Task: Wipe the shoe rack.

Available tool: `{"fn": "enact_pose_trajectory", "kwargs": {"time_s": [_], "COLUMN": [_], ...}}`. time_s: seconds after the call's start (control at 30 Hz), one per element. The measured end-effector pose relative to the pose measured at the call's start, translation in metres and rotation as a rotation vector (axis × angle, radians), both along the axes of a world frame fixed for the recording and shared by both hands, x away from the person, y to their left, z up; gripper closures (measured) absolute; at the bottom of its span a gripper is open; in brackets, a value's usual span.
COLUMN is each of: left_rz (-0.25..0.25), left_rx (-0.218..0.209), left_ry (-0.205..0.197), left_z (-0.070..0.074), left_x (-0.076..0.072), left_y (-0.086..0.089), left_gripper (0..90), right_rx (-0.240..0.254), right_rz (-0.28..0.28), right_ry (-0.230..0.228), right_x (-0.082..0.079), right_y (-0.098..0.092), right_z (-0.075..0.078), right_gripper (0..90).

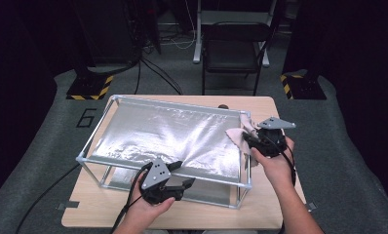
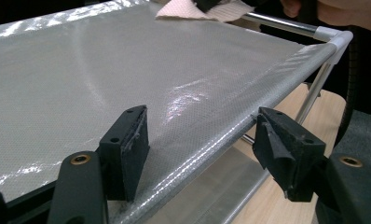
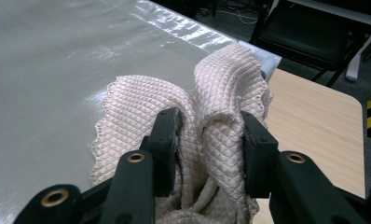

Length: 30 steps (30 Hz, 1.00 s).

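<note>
In the high view, the right gripper (image 1: 254, 141) is holding a pink quilted cloth (image 1: 240, 133) at the right end of the silver sheet (image 1: 167, 134) stretched over a metal frame (image 1: 98, 130), while the left gripper (image 1: 182, 181) is hovering at the sheet's near edge. In the left gripper view, its jaws are standing wide apart, straddling that near edge with the pads clear of it; the cloth (image 2: 189, 9) is lying at the sheet's far corner. In the right gripper view, the jaws are pinching a bunched fold of cloth (image 3: 207, 116) just over the sheet's (image 3: 58, 70) corner. Judging by this, the wiping step is starting; next, the cloth probably needs dragging flat across the sheet, with the left gripper steadying the frame.
</note>
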<state>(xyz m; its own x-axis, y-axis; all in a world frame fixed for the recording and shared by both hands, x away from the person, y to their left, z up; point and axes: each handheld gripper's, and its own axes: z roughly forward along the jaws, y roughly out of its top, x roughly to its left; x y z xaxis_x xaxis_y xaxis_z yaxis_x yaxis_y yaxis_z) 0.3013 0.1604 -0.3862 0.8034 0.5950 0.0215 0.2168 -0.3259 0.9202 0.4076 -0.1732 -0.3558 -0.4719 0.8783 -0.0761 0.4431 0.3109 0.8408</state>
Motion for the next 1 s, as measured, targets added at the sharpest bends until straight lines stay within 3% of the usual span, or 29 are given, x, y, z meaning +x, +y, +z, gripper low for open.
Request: {"fn": "enact_pose_trajectory", "kwargs": {"time_s": [0.33,0.53,0.77,1.0], "left_rz": [0.004,0.010,0.015,0.012], "left_rx": [0.004,0.006,0.002,0.001], "left_ry": [-0.006,-0.012,-0.008,-0.009], "left_z": [0.000,0.000,-0.001,-0.001], "left_x": [-0.001,-0.001,-0.001,-0.001], "left_y": [0.000,0.000,0.000,0.000], "left_gripper": [36.1,37.2,37.1,37.1], "right_rx": [-0.045,-0.025,-0.020,0.011], "right_rz": [-0.030,-0.046,-0.034,0.009], "right_ry": [0.003,-0.004,-0.012,-0.017], "right_x": [0.028,0.034,0.019,-0.012], "right_y": [0.007,0.006,0.007,0.004], "right_z": [0.002,0.000,-0.001,-0.002], "right_gripper": [64.1,64.6,64.8,64.3]}}
